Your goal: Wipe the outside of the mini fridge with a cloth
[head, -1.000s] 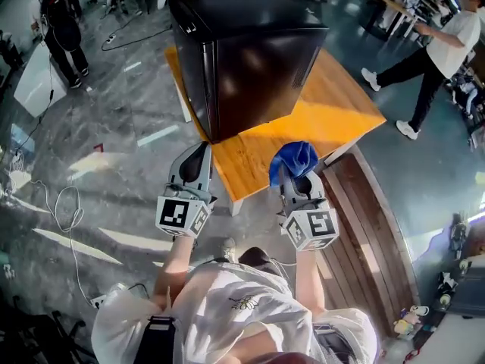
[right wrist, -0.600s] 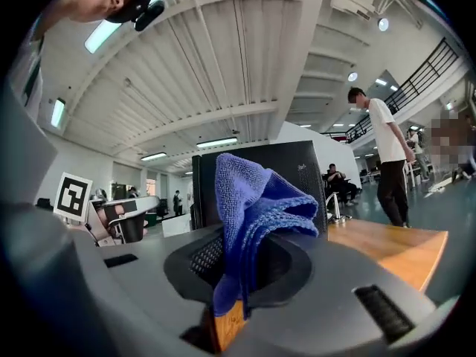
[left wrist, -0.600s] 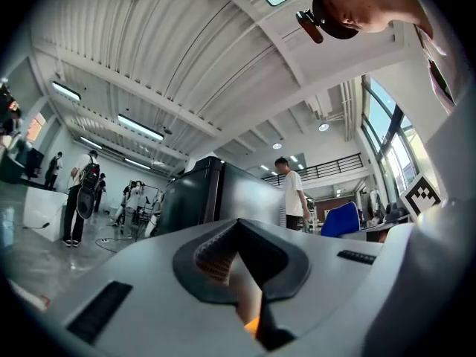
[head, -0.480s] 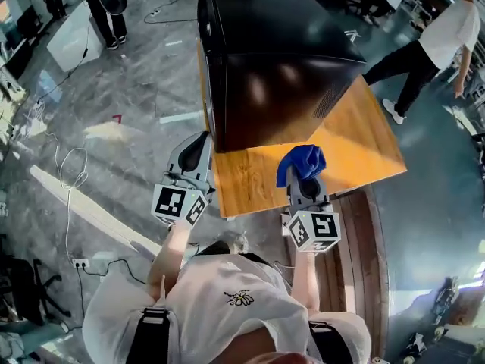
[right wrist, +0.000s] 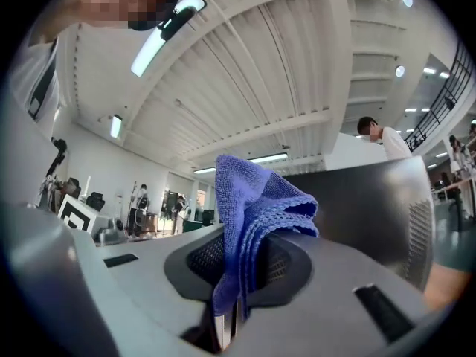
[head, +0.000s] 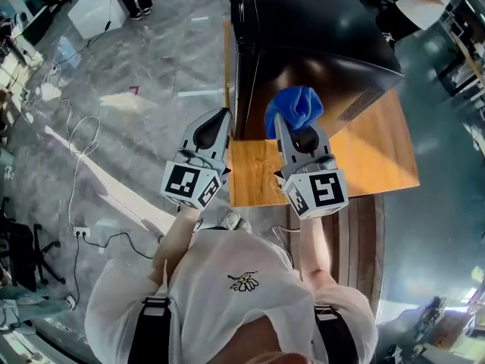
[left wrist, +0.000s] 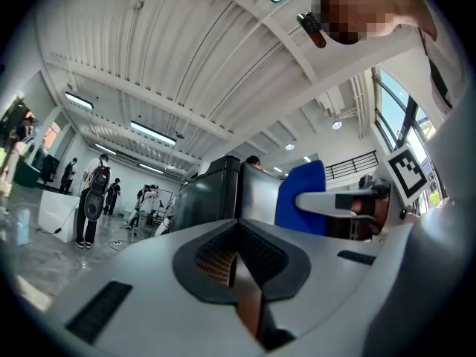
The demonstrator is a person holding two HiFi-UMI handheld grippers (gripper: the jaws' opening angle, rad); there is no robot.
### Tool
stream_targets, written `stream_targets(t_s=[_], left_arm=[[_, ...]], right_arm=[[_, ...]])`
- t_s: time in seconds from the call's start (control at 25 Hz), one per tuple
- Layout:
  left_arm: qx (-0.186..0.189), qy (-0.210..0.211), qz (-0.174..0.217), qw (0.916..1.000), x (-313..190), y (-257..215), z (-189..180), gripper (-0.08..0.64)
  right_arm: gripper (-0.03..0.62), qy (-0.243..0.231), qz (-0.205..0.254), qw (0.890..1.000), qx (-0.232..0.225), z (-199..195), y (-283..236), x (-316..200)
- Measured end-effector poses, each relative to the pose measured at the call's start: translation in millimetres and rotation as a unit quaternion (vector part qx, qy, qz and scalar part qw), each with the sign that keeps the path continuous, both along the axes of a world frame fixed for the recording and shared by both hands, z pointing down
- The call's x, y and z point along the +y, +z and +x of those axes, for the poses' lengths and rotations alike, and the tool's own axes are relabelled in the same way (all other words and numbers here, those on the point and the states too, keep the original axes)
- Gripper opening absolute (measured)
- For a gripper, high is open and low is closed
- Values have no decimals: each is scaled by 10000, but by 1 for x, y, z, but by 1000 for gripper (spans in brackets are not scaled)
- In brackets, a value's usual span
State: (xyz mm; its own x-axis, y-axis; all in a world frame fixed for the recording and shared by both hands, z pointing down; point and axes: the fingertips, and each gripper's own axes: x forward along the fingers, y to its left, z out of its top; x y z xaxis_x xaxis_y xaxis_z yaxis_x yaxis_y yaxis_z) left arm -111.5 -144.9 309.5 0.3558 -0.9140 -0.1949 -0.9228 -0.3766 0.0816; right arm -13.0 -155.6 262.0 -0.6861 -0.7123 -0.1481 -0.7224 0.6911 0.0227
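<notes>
Two grippers are raised in front of you, both aimed at the glossy black mini fridge (head: 303, 44), which stands on the orange-brown wooden table (head: 379, 150). Your right gripper (head: 282, 124) has its jaws clamped on a bunched blue knitted cloth (head: 295, 108). In the right gripper view the fabric is pinched deep between the jaws, and its folds rise above them and droop to the right. The cloth sits against the lower part of the dark side of the fridge that faces you. That panel fills the background just behind the cloth in the right gripper view, but you cannot tell from any view whether the fabric is actually touching it. A vent grille shows on the adjoining side of the fridge, to the right.

Your left gripper (head: 222, 117) has its jaws pressed together with nothing between them. Its tip lies near the left vertical edge of the fridge, by the table's left edge, and level with the right gripper.

Beneath you is a grey marbled floor (head: 136, 105) with a loose white cable (head: 76, 173) looping across it to your left.
</notes>
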Motion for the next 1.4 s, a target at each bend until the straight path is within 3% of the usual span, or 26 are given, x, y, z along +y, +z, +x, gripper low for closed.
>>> stream_targets(t_s=[0.2, 0.4, 0.76, 1.4], left_arm=[[-14, -64, -102, 9999, -4, 0, -12, 5], [70, -51, -162, 9998, -14, 1, -19, 5], [141, 73, -190, 9997, -17, 2, -14, 5], [64, 219, -184, 9996, -22, -1, 3, 5]], right_arm=[[72, -503, 395, 9980, -23, -50, -46, -10], [72, -610, 492, 9964, 336, -82, -55, -23], [72, -336, 278, 9980, 468, -80, -53, -41], [72, -10, 293, 9981, 550, -50, -52, -51]])
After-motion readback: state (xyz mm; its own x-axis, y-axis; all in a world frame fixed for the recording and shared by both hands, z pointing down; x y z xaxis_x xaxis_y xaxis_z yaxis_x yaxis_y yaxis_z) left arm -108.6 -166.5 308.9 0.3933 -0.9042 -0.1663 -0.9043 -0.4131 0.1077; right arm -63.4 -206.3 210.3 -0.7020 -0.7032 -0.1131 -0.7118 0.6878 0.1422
